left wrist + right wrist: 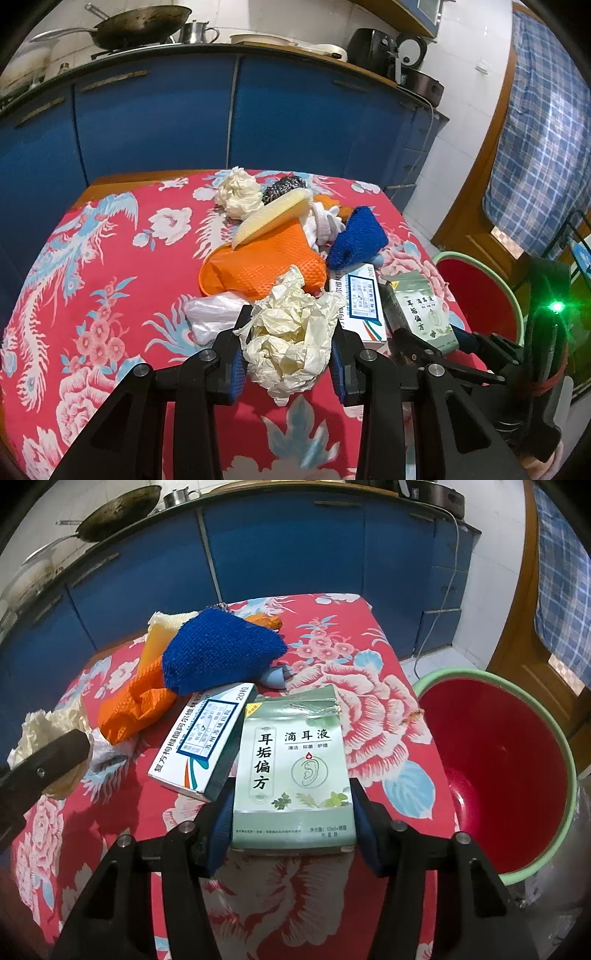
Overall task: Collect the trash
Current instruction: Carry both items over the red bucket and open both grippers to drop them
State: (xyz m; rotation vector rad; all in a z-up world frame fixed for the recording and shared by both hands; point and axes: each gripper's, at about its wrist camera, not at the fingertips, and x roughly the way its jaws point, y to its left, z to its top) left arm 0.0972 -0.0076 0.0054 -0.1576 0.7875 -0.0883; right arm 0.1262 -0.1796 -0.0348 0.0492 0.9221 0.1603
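A: Left gripper (pixel 291 332), what's it got?

B: Fingers clamped on both sides of a crumpled cream paper wad (pixel 290 341), gripped just above the red floral tablecloth (pixel 92 295).

A: And the right gripper (pixel 293 814)?

B: Jaws pressed on a pale green medicine box (pixel 293 775), printed face up, its far end resting by a white and blue medicine box (pixel 203 746).

A: Further out?

B: An orange mesh glove (pixel 258 262), a blue knitted cloth (pixel 356 238), a yellowish sponge (pixel 271 218), a steel scourer (pixel 282 186) and a second paper wad (pixel 236 194), all heaped mid-table. Clear plastic (pixel 212 314) lies beside the left fingers.

A: The bin?

B: Red bucket with a green rim (pixel 491 775), just off the table's right edge.
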